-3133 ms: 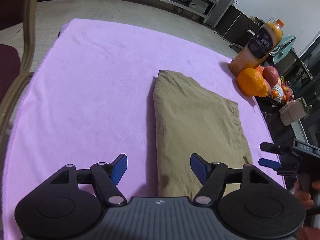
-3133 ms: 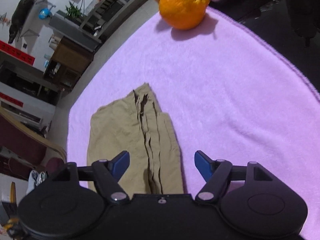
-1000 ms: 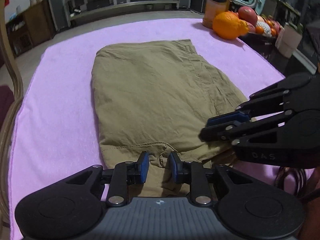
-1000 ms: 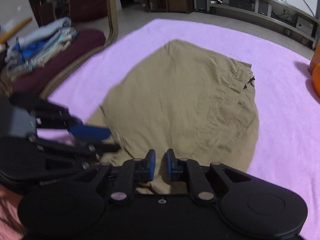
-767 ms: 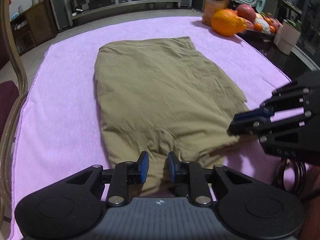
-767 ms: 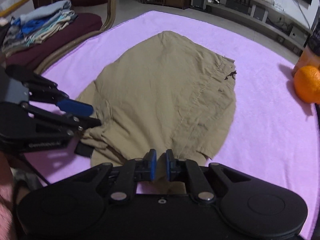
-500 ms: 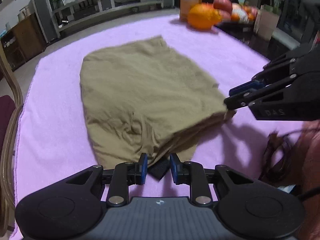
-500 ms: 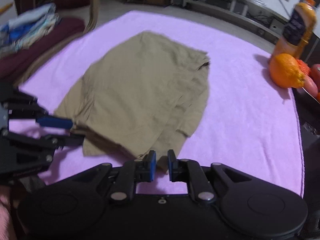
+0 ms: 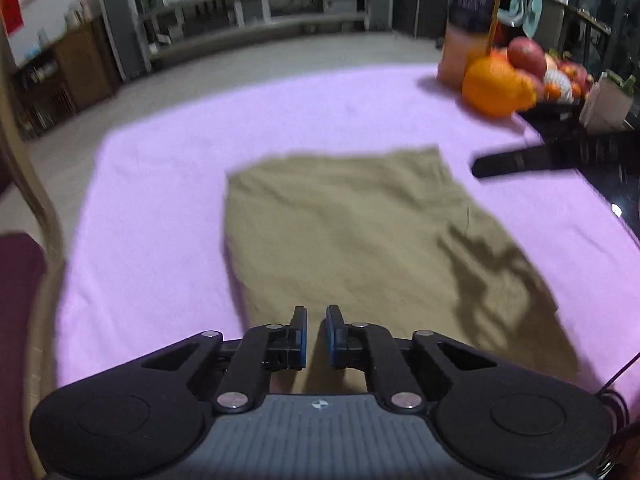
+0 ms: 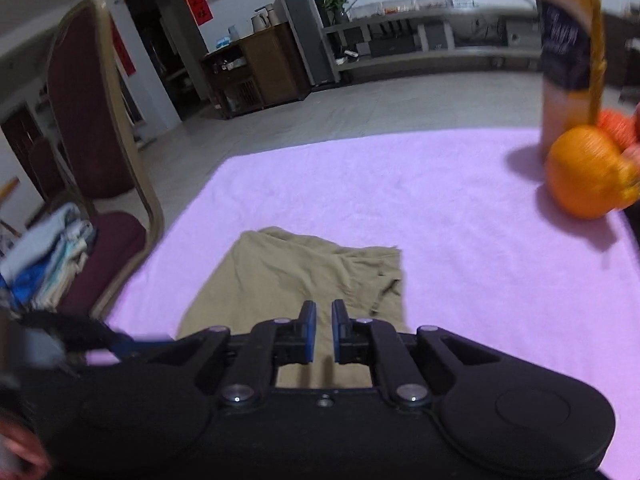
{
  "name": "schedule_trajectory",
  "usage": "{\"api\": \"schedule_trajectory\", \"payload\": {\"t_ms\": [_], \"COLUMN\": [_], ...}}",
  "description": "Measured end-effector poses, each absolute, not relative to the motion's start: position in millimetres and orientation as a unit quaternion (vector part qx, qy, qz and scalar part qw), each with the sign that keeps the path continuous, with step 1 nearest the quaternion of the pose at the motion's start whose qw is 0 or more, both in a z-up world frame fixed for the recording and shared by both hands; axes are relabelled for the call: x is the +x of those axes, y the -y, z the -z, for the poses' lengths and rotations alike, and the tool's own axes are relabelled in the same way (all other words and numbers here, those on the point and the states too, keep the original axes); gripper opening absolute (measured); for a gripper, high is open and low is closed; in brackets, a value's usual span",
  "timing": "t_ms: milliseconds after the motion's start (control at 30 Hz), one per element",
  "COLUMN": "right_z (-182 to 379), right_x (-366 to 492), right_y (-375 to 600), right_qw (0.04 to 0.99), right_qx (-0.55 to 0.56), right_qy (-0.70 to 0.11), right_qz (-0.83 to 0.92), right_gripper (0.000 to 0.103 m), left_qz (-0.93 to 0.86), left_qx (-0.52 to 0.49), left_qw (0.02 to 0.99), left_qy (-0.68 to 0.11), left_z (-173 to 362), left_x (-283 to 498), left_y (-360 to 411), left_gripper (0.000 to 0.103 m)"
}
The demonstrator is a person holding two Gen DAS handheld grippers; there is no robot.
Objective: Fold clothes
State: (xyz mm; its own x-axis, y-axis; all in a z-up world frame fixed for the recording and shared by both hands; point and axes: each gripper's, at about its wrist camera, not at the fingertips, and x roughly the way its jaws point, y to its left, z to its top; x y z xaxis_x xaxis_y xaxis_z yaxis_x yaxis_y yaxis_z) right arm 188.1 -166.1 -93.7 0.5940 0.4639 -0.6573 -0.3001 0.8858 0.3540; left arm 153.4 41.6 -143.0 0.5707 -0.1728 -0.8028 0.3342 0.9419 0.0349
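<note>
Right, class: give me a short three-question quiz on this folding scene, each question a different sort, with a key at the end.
1. True or false: the khaki garment lies on a purple towel.
2. Multiple choice: which fruit sits closest to the juice bottle? A) banana B) orange C) grapes
3. Fill in: the fingers of the left gripper and the right gripper are nearly ____, each pinching a fold of the garment.

Key: 1 true; 2 B; 3 closed
</note>
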Motion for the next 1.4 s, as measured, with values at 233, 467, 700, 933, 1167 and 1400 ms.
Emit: {"api": "schedule_trajectory", "payload": {"t_ms": [233, 467, 700, 933, 1167, 1400], "right_z": [132.3, 169.9, 146.7, 140.0, 136.2, 108.8], "right_x": [234.4, 259.7, 247.1, 224.2, 223.7, 175.1], "right_y": [132.0, 163.4, 233.0, 187.0, 223.9, 182.6], "right_qw": [0.829, 0.843, 0.884, 0.833, 0.876, 0.848], "right_qx": [0.19, 0.236, 0.249, 0.245, 0.209, 0.219], "right_qy": [-0.428, -0.437, -0.392, -0.438, -0.432, -0.444], "right_qz": [-0.307, -0.208, -0.062, -0.234, -0.042, -0.19], "right_gripper": [0.011, 0.0, 0.003, 0.005, 0.005, 0.006], "left_qz": [0.151, 0.155, 0.151, 0.151, 0.158, 0.265], "left_qx": [0.111, 0.094, 0.087, 0.075, 0.076, 0.085], "left_qw": [0.89, 0.891, 0.893, 0.893, 0.893, 0.865], "left_qy": [-0.416, -0.415, -0.415, -0.417, -0.414, -0.418], "left_z": [145.3, 144.4, 144.4, 144.1, 141.6, 141.6], "left_x": [141.6, 139.4, 136.6, 141.4, 137.6, 93.9], "left_y": [-26.2, -30.2, -31.2, -34.8, -36.0, -1.4], "left_gripper": [0.0, 0.0, 0.0, 0.0, 0.0, 0.003]}}
